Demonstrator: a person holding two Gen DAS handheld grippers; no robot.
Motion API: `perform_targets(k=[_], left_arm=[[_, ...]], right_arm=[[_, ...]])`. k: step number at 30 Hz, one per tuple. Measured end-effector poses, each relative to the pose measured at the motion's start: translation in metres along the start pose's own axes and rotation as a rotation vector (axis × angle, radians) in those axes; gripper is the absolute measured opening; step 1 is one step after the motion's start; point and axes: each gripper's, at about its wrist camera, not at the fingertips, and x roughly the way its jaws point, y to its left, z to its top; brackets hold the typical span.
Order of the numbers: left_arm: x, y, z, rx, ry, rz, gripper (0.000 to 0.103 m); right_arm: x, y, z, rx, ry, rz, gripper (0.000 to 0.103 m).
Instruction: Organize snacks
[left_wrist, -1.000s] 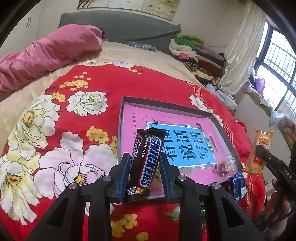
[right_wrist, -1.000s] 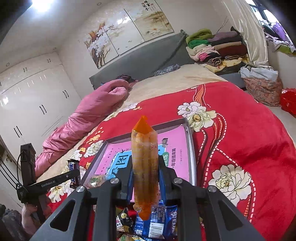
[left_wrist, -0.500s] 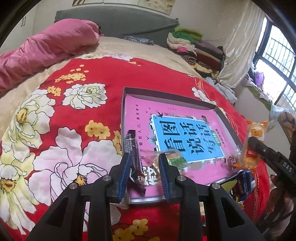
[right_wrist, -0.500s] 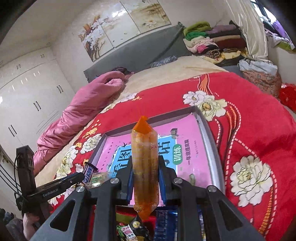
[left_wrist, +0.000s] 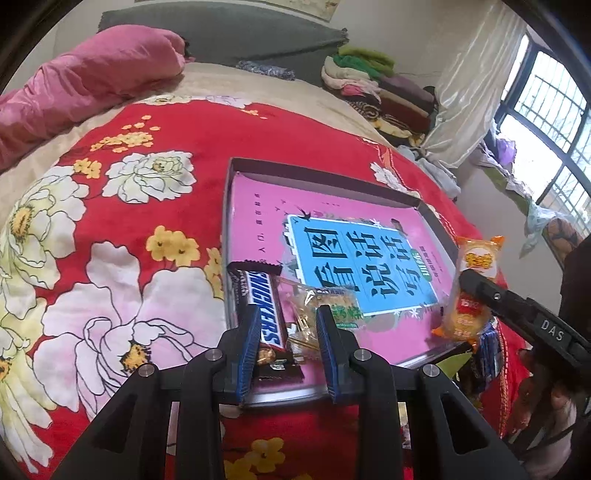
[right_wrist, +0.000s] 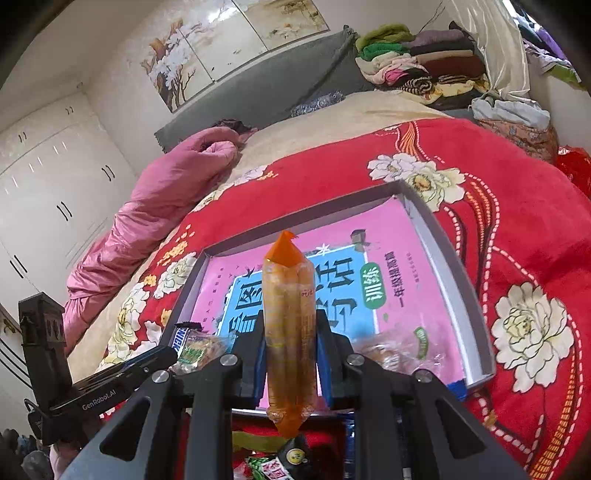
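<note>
On the left, the left hand-held gripper (left_wrist: 284, 314) has come down to the shallow grey cardboard tray (left_wrist: 317, 173). A second ago the brown-wrapped Snickers bar (left_wrist: 258, 295) stood upright between its blue pads. Now the bar lies flat along the tray's near left edge, just beside a clear plastic packet of crackers (left_wrist: 325, 306). The jaws are drawn in as far as they go, with the bar's near end between them against the left pad, so it looks pinched rather than let go. The bar is probably where it belongs and only needs releasing.

In the middle, a pink book with a blue title panel (left_wrist: 354, 258) covers the tray floor.

On the right, the right hand-held gripper (right_wrist: 290, 319) pinches a tall orange-tinted packet of biscuit sticks (right_wrist: 288, 280), held upright. It has moved in from beyond the tray's near right corner to over the near edge, so that packet seems next to go in. More wrapped snacks (right_wrist: 288, 458) lie loose below it.

The tray rests on a red floral blanket (left_wrist: 110, 221) spread over a bed. A pink quilt (left_wrist: 92, 77) lies bunched at the far left, below a grey headboard (left_wrist: 221, 33). Folded clothes (left_wrist: 369, 77) are stacked at the far right, near a barred window (left_wrist: 546, 129).
</note>
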Motion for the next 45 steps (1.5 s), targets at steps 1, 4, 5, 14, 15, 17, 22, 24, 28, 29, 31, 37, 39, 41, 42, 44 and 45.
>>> perform_targets(k=[1,4,5,14,15,17,22,24,28,29,31,37,39,41,42,44,45], left_arm=[[0.000,-0.001,0.000,0.002,0.000,-0.002,0.032],[0.002,-0.002,-0.001,0.002,0.009,-0.014,0.031],[0.002,-0.002,-0.001,0.004,0.010,-0.016,0.031],[0.001,-0.006,-0.005,0.020,0.025,-0.024,0.031],[0.001,-0.007,-0.005,0.023,0.026,-0.023,0.031],[0.001,-0.007,-0.005,0.023,0.029,-0.024,0.031],[0.001,-0.007,-0.006,0.028,0.040,-0.028,0.031],[0.000,-0.007,-0.006,0.029,0.043,-0.030,0.031],[0.000,-0.005,-0.006,0.024,0.051,-0.034,0.031],[0.000,-0.005,-0.006,0.023,0.053,-0.035,0.031],[-0.001,-0.006,-0.007,0.025,0.054,-0.034,0.031],[-0.002,-0.005,-0.008,0.025,0.059,-0.038,0.032],[-0.002,-0.005,-0.008,0.022,0.060,-0.041,0.032],[-0.002,-0.004,-0.008,0.019,0.061,-0.045,0.032],[-0.003,-0.004,-0.008,0.017,0.062,-0.048,0.032],[-0.003,-0.003,-0.008,0.013,0.064,-0.054,0.032],[-0.003,-0.003,-0.008,0.010,0.064,-0.056,0.032]], right_arm=[[0.002,0.002,-0.001,-0.002,0.009,-0.002,0.023],[0.008,0.005,-0.004,-0.004,0.029,-0.003,0.023],[0.008,0.006,-0.005,-0.005,0.034,-0.002,0.023],[0.013,0.012,-0.012,-0.020,0.073,-0.006,0.023],[0.014,0.012,-0.012,-0.018,0.077,-0.005,0.023],[0.015,0.012,-0.014,-0.018,0.089,-0.005,0.024],[0.017,0.014,-0.014,-0.029,0.099,-0.013,0.024],[0.018,0.015,-0.014,-0.028,0.101,-0.021,0.024],[0.019,0.016,-0.014,-0.035,0.105,-0.046,0.024],[0.019,0.016,-0.014,-0.037,0.106,-0.053,0.024],[0.019,0.017,-0.014,-0.039,0.108,-0.062,0.025],[0.016,0.014,-0.014,-0.030,0.103,-0.087,0.025],[0.015,0.013,-0.014,-0.028,0.103,-0.090,0.025],[0.015,0.011,-0.014,-0.025,0.105,-0.099,0.025],[0.014,0.011,-0.014,-0.023,0.106,-0.100,0.025],[0.014,0.010,-0.014,-0.020,0.106,-0.107,0.025],[0.014,0.009,-0.014,-0.018,0.108,-0.109,0.026]])
